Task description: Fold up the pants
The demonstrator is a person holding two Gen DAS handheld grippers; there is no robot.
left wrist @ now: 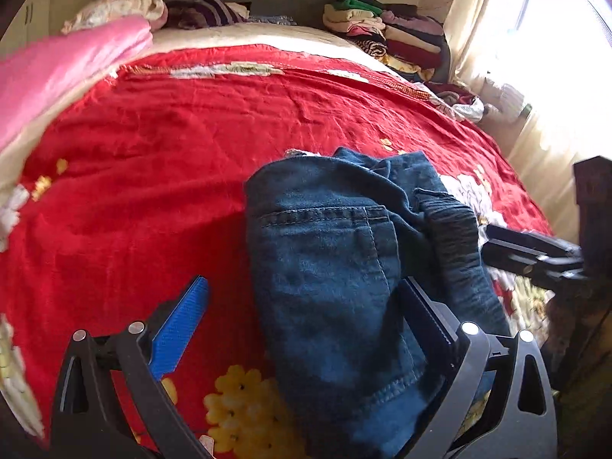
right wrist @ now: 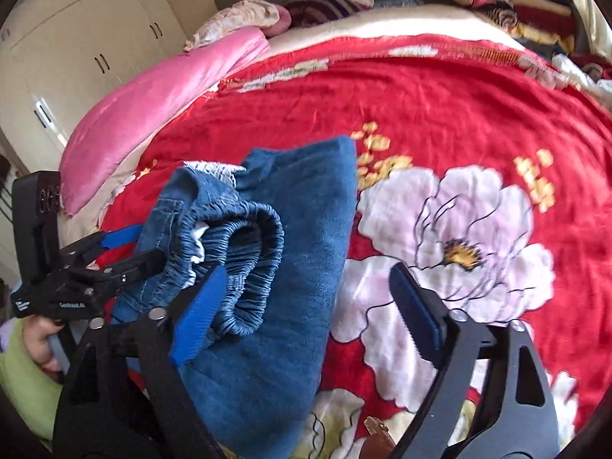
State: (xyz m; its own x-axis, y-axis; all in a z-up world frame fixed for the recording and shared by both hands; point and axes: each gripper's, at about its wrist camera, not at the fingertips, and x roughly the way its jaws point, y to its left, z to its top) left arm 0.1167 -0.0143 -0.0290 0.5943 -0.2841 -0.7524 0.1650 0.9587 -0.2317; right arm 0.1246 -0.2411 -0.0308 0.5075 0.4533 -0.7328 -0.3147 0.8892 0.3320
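Note:
Blue denim pants (left wrist: 336, 267) lie folded in a bundle on the red flowered bedspread (left wrist: 153, 160), back pocket up. In the right wrist view the pants (right wrist: 290, 275) show their elastic waistband (right wrist: 244, 244) rolled on top. My left gripper (left wrist: 302, 313) is open, its jaws wide on either side of the bundle's near part, right finger over the denim. It also shows at the left of the right wrist view (right wrist: 128, 246). My right gripper (right wrist: 302, 310) is open, its left blue pad (right wrist: 199, 313) against the waistband. It shows at the right edge of the left wrist view (left wrist: 497, 243).
A pink quilt (right wrist: 160, 103) lies along the bed's left side. Pillows (left wrist: 122, 7) and a stack of folded clothes (left wrist: 386, 34) sit at the head of the bed. A cream wardrobe (right wrist: 76, 30) stands left; a curtained window (left wrist: 535, 57) is right.

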